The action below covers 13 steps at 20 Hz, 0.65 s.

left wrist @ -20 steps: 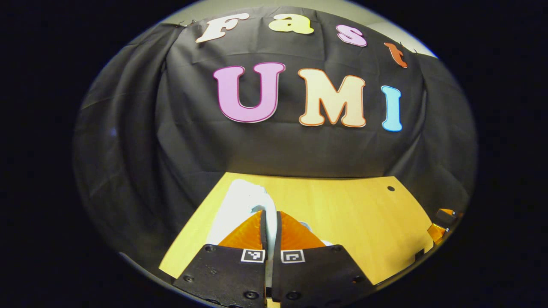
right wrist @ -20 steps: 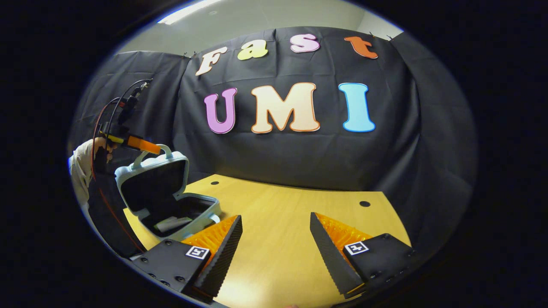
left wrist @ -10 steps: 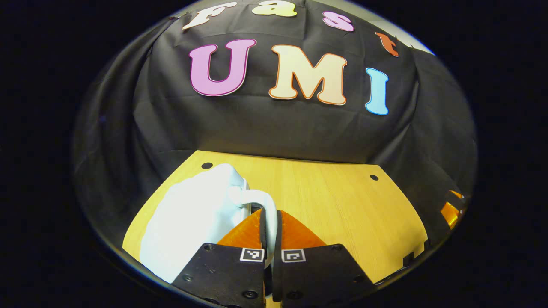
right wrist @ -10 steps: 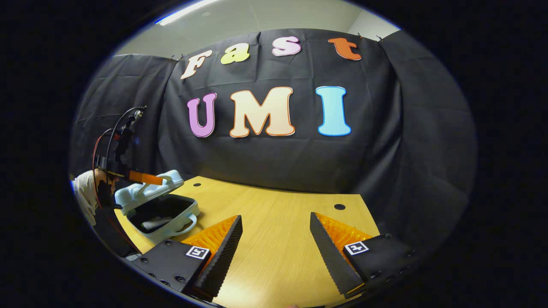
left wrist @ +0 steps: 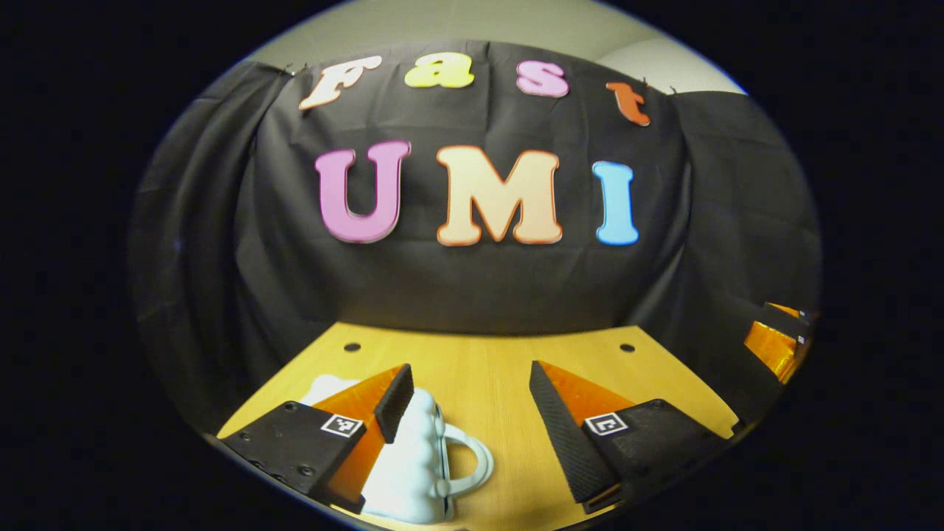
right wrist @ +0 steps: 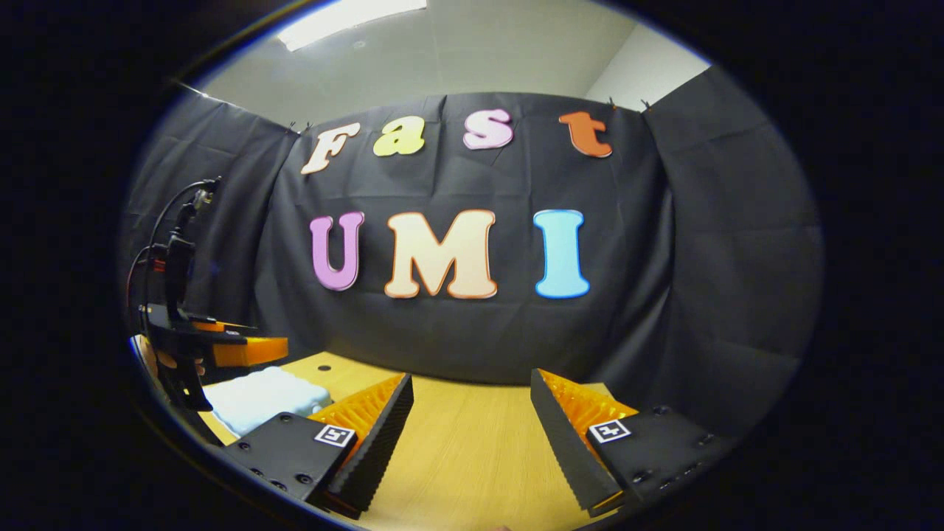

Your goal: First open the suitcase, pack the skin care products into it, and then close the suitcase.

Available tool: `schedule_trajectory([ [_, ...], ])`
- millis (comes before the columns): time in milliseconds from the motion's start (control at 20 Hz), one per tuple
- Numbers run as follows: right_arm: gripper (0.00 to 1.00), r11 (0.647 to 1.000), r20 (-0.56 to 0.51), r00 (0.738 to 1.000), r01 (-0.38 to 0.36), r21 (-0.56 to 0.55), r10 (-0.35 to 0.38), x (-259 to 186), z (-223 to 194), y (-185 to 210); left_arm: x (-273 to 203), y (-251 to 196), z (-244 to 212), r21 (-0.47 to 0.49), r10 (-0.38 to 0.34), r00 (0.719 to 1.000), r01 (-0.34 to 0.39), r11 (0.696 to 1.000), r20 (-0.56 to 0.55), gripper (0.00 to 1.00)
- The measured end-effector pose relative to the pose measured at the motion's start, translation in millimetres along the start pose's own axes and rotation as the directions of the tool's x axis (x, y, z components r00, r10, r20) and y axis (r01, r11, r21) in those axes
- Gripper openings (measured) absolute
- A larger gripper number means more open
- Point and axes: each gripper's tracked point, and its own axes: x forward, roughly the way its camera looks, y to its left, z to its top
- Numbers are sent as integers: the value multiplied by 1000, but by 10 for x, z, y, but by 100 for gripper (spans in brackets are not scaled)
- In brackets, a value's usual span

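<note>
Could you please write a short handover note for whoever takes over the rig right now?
Left hand-held gripper: open, holding nothing, just above the suitcase.
Right hand-held gripper: open, holding nothing, over the bare table.
Suitcase: pale blue, lid down, lying flat at the table's left side, handle pointing right.
Done: lid is closed; contents cannot be seen.
Left: check that the lid has seated fully, then withdraw both grippers.

suitcase [left wrist: 413, 461]: pale blue moulded shell, looks like smooth plastic with a bumpy edge and a soft sheen.
table [left wrist: 487, 369]: light wood grain, smooth, faintly glossy.
fingers [left wrist: 562, 428]: matt black ribbed pads on translucent orange plastic.
booth wall [right wrist: 664, 243]: black matt cloth, creased and draped.
</note>
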Motion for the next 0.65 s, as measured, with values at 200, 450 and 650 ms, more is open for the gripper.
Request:
schedule_trajectory([
  [200,99,997,99,992,75,11,-75,-19,446,-43,-27,-183,376,-23,-99,990,102,995,98,97],
  [450,99,989,163,977,143,-28,-137,-353,713,-78,6,-77,390,-120,-121,989,131,984,89,96],
  [650,99,986,166,974,164,-35,-156,-440,730,-50,3,189,292,-145,-82,994,91,985,67,95],
])
